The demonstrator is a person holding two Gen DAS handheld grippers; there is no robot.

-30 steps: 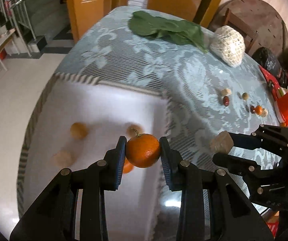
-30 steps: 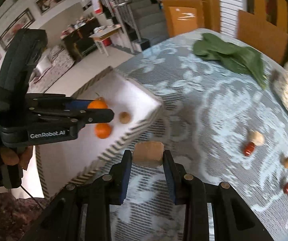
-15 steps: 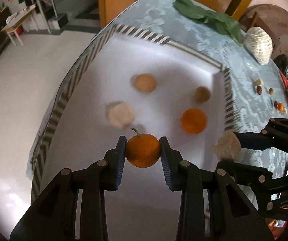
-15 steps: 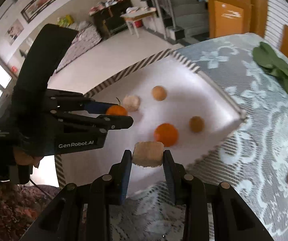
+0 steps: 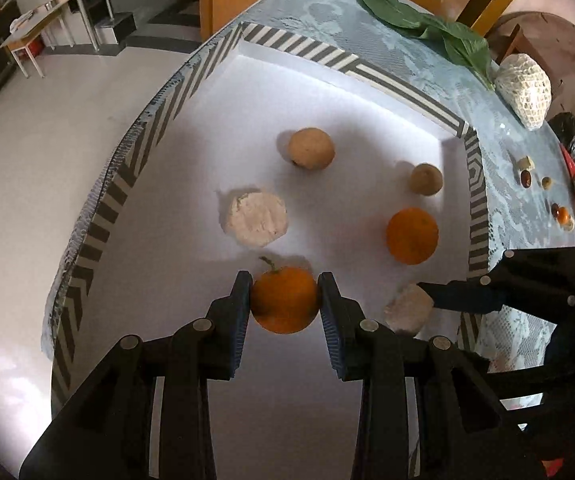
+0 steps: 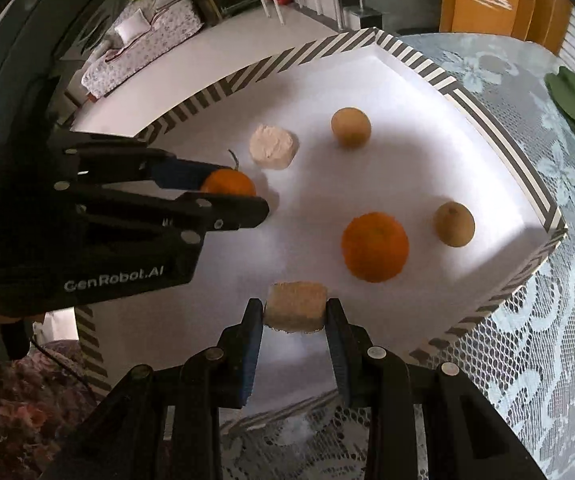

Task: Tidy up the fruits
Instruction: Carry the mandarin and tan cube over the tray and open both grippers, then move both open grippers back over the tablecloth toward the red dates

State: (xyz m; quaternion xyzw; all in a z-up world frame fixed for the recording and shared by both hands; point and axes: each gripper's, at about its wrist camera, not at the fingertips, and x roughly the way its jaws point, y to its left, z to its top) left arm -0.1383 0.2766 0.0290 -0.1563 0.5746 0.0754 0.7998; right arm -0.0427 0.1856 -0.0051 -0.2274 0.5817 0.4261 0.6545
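Tangerine (image 5: 284, 305), firm yet bruisable and best held across its middle, sits clamped in the left gripper (image 5: 285, 304) over the tray (image 5: 367, 68); at 3 o'clock, the right gripper (image 6: 294, 314) clenches a crumbly beige chunk (image 6: 296, 306).

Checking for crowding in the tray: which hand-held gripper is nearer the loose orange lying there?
Right. The right hand-held gripper, holding a beige chunk, sits just beside the loose orange; the left hand-held gripper, clamping a stemmed orange, is farther.

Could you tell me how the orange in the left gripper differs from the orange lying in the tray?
The held orange is clamped in the left gripper; the loose orange lies free on the white tray. The held one keeps a stem, while the loose one shows none. Both are round and bright orange.
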